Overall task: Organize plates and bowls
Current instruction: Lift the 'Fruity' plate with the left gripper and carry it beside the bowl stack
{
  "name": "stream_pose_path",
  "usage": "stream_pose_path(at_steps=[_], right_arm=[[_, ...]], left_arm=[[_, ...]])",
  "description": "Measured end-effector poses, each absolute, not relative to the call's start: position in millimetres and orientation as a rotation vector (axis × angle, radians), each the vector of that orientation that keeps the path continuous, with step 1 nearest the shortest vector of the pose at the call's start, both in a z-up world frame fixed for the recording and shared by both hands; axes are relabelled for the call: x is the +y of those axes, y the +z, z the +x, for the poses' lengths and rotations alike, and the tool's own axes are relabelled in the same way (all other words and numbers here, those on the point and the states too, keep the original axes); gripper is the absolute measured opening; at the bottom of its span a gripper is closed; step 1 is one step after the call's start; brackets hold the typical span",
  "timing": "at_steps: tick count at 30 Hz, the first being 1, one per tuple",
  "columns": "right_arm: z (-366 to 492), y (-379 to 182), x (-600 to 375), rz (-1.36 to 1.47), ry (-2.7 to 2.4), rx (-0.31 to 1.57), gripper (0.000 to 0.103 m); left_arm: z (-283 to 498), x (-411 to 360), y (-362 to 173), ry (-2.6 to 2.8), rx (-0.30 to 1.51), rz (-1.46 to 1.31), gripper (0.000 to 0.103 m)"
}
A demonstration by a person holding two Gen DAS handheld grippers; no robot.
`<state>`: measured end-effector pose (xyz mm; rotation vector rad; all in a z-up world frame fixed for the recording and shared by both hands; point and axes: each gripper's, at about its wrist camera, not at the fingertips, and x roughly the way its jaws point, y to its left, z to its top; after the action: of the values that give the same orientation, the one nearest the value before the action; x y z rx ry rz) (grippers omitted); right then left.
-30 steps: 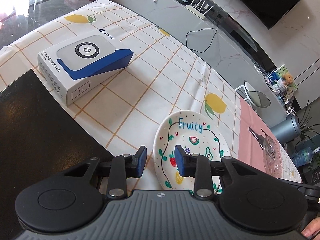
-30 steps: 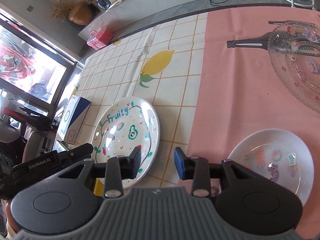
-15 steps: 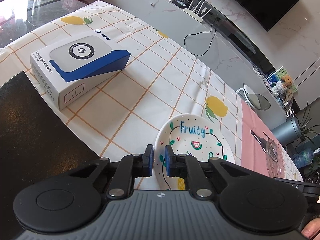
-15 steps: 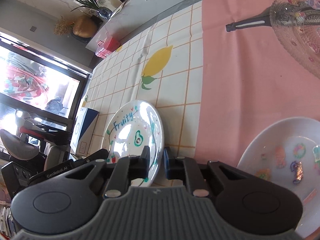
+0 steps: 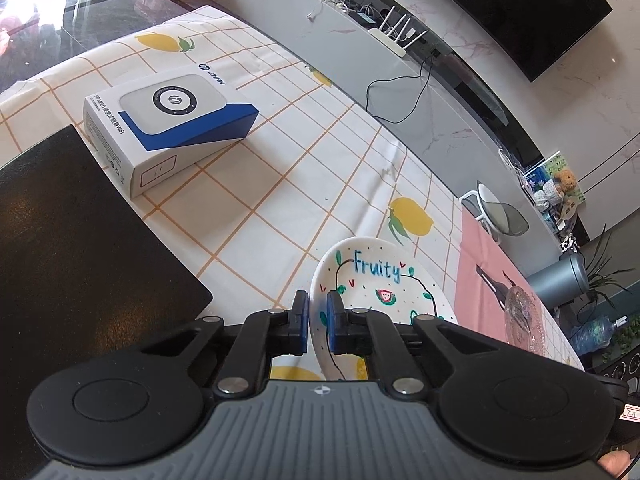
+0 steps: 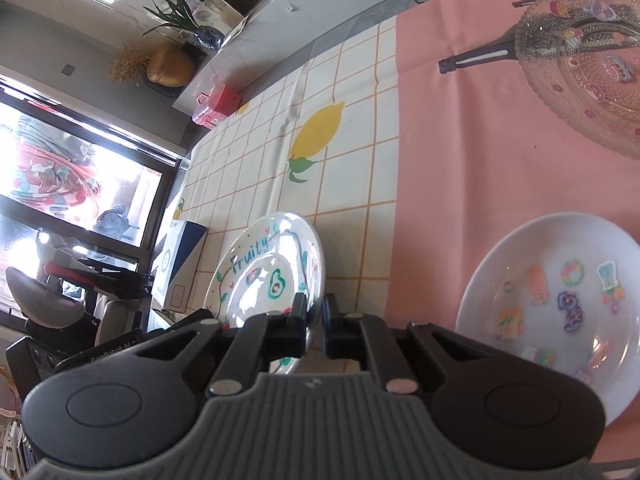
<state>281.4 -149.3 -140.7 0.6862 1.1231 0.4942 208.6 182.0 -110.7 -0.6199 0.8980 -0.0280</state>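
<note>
A white plate lettered "Fruity" point(image 5: 384, 280) is held up off the tablecloth, tilted. My left gripper point(image 5: 318, 318) is shut on its left rim. My right gripper point(image 6: 314, 322) is shut on its right rim, and the plate point(image 6: 264, 268) stands steeply tilted in the right wrist view. A white plate with small stickers point(image 6: 560, 300) lies on the pink cloth to the right. A clear glass plate point(image 6: 588, 60) lies at the far right; it also shows in the left wrist view point(image 5: 524, 320).
A white and blue box point(image 5: 168, 128) lies on the lemon-print tablecloth point(image 5: 304, 184) at the left. A black mat point(image 5: 76, 248) covers the near left. A pink cloth point(image 6: 460, 140) covers the right side. The table's far edge runs along a grey counter.
Both grippers have closed from open onto the Fruity plate's opposite rims. The plate has risen off the table and tilted.
</note>
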Motion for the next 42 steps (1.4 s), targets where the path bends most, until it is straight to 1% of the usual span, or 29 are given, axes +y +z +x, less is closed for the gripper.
stream_pose_path(at_steps=[9,15,21,27,32,37,42], right_arm=[[246,-106,-181,0.754,0.501,1.047,0.005],[201,-79,-226,0.802,0.479,0.969,0.005],[138,-64,-287,0.855,0.421,0.9,0.006],[73,-64,-348,0.905,0.306,0.84,0.006],[34,-77,-392,0.941,0.228,0.82,0.005],[3,-104,-423,0.984,0.157,0.84,0.005],[-11,-132,-435,1.017,0.124,0.871,0.005]], left_arm=[[175,153,-57,-0.061,0.827,-0.63,0.009],[143,110,-24,-0.143,0.789,-0.615,0.009],[112,54,-13,-0.248,0.795,-0.575,0.009],[92,-9,-21,-0.349,0.835,-0.525,0.009],[76,-52,-41,-0.403,0.89,-0.494,0.009],[65,-77,-71,-0.415,0.97,-0.46,0.009],[60,-83,-94,-0.397,1.019,-0.452,0.009]])
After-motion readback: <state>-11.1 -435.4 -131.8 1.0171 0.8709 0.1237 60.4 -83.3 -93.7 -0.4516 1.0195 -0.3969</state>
